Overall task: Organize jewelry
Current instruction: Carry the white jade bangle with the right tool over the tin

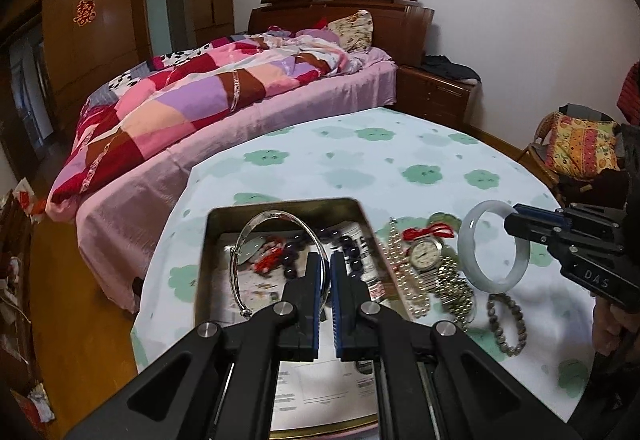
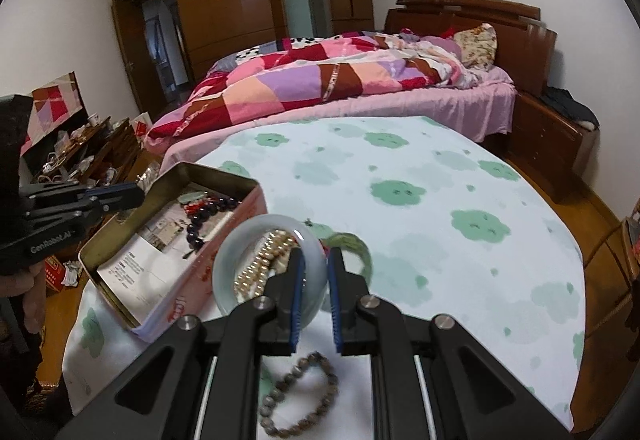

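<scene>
My left gripper (image 1: 326, 274) is shut on a thin silver bangle (image 1: 256, 236) and holds it over the open metal tin (image 1: 212, 224). The tin holds dark purple beads (image 1: 352, 252), a red knot charm and papers. My right gripper (image 2: 314, 280) is shut on a pale jade bangle (image 2: 228, 272), held upright above the table; it also shows in the left wrist view (image 1: 494, 246). On the cloth beside the tin lie a wristwatch (image 1: 426, 254), a pearl strand (image 1: 394, 272), a grey bead bracelet (image 2: 298, 396) and a green bangle (image 2: 354, 242).
The table (image 2: 440, 199) has a white cloth with green flowers. A bed (image 2: 340, 79) with a patchwork quilt stands behind it, a wooden nightstand (image 1: 436, 95) at the right. A chair with a cushion (image 1: 580, 143) stands at the table's right.
</scene>
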`<act>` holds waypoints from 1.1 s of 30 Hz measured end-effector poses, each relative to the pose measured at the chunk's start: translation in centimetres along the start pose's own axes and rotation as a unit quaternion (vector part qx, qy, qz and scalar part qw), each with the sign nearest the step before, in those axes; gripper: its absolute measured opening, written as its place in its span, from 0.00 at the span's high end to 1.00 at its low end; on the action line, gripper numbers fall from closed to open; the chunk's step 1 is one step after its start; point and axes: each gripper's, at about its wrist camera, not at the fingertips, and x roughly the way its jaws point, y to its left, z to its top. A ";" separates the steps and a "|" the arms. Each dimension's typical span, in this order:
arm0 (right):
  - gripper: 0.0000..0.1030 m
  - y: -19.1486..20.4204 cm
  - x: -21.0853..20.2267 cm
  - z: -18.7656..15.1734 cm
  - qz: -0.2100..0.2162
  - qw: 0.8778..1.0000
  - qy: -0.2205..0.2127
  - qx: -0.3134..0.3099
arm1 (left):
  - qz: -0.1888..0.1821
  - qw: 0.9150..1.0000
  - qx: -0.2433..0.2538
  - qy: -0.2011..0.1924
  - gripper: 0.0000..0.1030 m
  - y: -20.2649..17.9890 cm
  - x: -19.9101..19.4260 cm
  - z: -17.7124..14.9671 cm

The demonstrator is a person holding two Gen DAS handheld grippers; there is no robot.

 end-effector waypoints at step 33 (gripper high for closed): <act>0.86 8.0 6.0 5.1 0.016 0.996 0.019 -0.089 | 0.014 1.000 -0.020 0.017 0.97 4.2 2.7 0.8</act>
